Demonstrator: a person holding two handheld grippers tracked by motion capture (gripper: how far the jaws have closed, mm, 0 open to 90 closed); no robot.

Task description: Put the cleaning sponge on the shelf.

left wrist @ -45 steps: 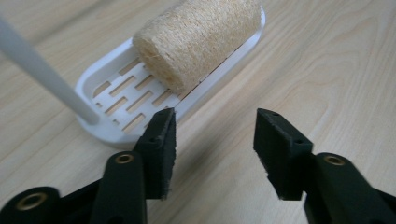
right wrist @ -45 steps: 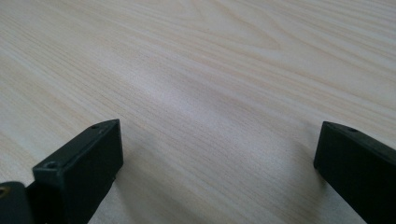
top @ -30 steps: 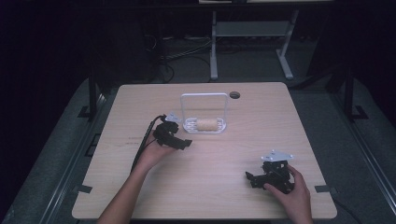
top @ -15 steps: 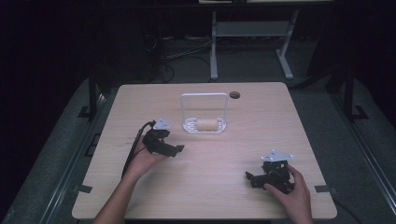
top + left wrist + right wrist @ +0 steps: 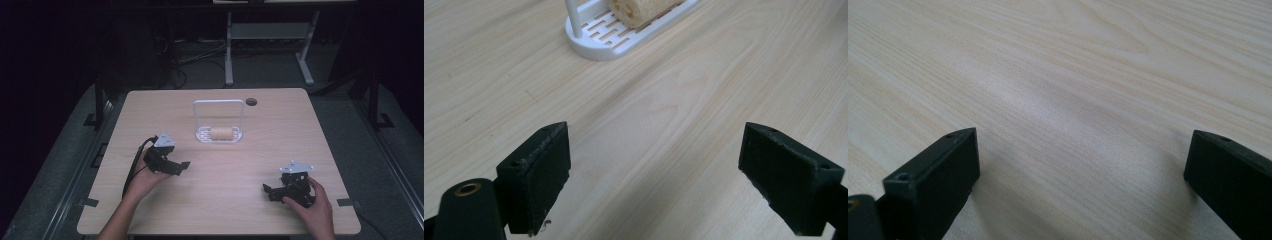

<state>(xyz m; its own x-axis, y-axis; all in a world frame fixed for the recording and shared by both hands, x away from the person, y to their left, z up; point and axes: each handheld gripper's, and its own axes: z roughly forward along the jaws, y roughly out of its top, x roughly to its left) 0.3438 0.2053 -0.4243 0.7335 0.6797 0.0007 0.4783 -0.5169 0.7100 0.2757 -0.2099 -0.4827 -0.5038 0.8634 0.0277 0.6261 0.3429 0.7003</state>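
Note:
A white slotted rack [image 5: 202, 135] with a tall wire handle stands at the table's middle back. A tan loofah roll [image 5: 222, 133] lies in it. In the left gripper view the rack [image 5: 594, 46] and the roll [image 5: 639, 10] sit at the top edge. My left gripper [image 5: 181, 167] hovers low over the table, front left of the rack, open with nothing between its jaws [image 5: 659, 175]. My right gripper [image 5: 269, 191] rests near the table's front right, open over bare wood [image 5: 1083, 170].
The wooden table [image 5: 280, 130] has a dark round hole [image 5: 251, 102] at its back, right of the rack. Black cables trail from the left gripper off the table's left side. A metal stand's legs [image 5: 229, 50] rise beyond the far edge.
My left gripper has drawn back from the rack toward the front left of the table. The right gripper has stayed put.

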